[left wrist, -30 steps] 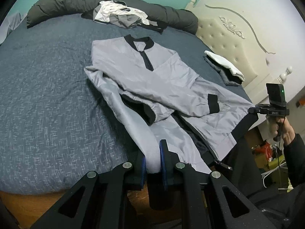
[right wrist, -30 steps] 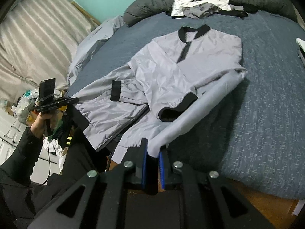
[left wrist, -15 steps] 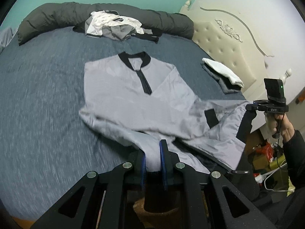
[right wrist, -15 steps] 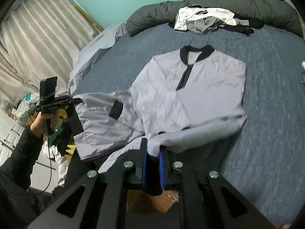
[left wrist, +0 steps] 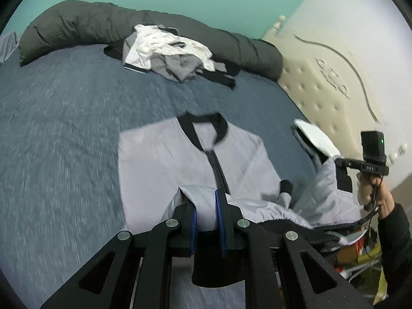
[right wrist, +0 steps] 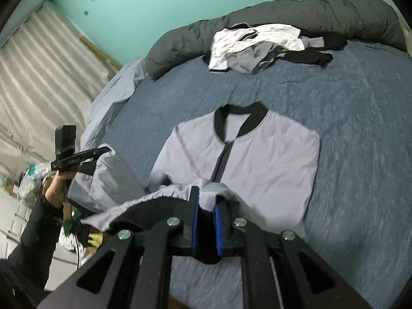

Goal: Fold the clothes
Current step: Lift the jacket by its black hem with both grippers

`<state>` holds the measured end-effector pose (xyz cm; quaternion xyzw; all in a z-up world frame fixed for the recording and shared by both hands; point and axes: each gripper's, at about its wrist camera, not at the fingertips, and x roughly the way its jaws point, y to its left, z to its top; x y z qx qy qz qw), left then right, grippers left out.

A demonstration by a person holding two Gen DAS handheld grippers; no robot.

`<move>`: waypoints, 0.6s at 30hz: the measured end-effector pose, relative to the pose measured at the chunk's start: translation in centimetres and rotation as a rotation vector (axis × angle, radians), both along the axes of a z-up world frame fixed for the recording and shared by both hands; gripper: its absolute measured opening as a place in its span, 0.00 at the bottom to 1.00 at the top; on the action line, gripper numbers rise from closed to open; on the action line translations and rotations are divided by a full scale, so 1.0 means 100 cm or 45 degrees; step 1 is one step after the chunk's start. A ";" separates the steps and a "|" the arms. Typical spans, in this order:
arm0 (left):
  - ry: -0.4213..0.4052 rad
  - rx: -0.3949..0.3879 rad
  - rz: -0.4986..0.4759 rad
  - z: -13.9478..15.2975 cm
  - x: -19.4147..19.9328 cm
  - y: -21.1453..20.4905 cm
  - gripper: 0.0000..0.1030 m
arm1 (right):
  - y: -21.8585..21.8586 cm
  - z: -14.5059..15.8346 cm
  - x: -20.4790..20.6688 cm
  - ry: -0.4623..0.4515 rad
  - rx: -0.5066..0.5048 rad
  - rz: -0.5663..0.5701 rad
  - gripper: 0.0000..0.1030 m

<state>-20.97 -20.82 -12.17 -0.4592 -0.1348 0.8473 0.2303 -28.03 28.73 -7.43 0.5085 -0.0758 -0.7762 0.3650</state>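
On the blue bed point(left wrist: 64, 134) lies the grey jacket point(left wrist: 164, 159), collar toward the dark duvet point(left wrist: 85, 23). Its lower hem is lifted, pinched by the left tool point(left wrist: 206, 206) and the right tool point(right wrist: 206, 206). Crumpled clothes point(right wrist: 257, 46) sit beyond.

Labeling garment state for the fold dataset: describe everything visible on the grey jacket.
The grey jacket looks like thin, smooth, slightly shiny fabric, pale grey with a black collar, a black front zip strip and black cuffs. It lies face up on the blue bed, collar toward the far pile of clothes. Its bottom hem is lifted off the bed and carried over the chest: the left gripper and the right gripper each have their jaws shut on a hem corner. Motion blur hides finer detail.
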 end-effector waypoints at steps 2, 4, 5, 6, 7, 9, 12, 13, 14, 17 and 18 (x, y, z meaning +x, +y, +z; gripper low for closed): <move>-0.015 0.020 0.030 -0.008 -0.030 -0.006 0.13 | -0.004 -0.008 -0.027 -0.010 0.004 -0.024 0.10; -0.034 0.028 0.054 -0.018 -0.056 -0.010 0.13 | -0.008 -0.020 -0.054 -0.027 0.007 -0.047 0.10; -0.049 0.037 0.066 -0.027 -0.072 -0.012 0.13 | -0.011 -0.026 -0.068 -0.035 0.009 -0.059 0.10; -0.062 0.041 0.078 -0.034 -0.085 -0.014 0.13 | -0.013 -0.033 -0.081 -0.044 0.010 -0.071 0.10; -0.071 0.038 0.088 -0.041 -0.095 -0.015 0.13 | -0.015 -0.041 -0.094 -0.052 0.016 -0.079 0.10; -0.095 0.035 0.111 -0.061 -0.121 -0.019 0.13 | -0.019 -0.056 -0.119 -0.068 0.028 -0.096 0.10; -0.139 0.055 0.160 -0.088 -0.149 -0.027 0.14 | -0.021 -0.088 -0.154 -0.108 0.055 -0.141 0.10; -0.156 0.065 0.179 -0.099 -0.158 -0.030 0.14 | -0.019 -0.100 -0.166 -0.128 0.058 -0.168 0.10; -0.174 0.077 0.197 -0.110 -0.168 -0.033 0.14 | -0.018 -0.111 -0.174 -0.144 0.059 -0.188 0.10; -0.234 0.106 0.246 -0.141 -0.188 -0.038 0.14 | -0.009 -0.144 -0.193 -0.209 0.064 -0.262 0.10; -0.253 0.105 0.259 -0.151 -0.193 -0.039 0.14 | -0.007 -0.155 -0.199 -0.232 0.067 -0.287 0.10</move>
